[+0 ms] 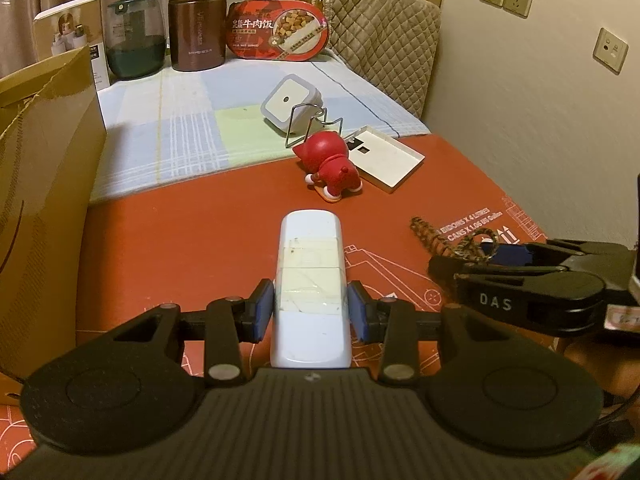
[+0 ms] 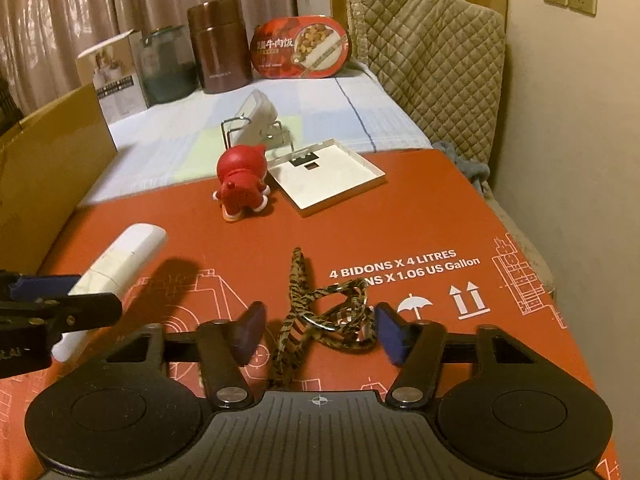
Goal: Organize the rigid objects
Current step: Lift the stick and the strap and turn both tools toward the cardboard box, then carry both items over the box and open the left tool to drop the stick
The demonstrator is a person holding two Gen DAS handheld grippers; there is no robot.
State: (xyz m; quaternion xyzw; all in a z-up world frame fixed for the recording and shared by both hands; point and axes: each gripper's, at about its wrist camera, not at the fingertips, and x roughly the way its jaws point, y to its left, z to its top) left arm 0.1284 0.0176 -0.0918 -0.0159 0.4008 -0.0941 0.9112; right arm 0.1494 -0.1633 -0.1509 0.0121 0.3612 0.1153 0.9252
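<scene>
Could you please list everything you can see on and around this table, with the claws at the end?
white bar-shaped case: one, white, on the red board, clamped in the left claw
patterned cord with rings: one, tiger-striped, on the red board between the right claw's pads, not pressed
figurine: one, red, tipped over mid-board
shallow tray: one, white, right of the figurine
wire stand: one, metal, behind the figurine
square device: one, white, leaning in the stand
meal box: one, red, far end
flask: one, brown
jar: one, dark green
cardboard box: one, tan, left edge
left claw: shut
right claw: open
</scene>
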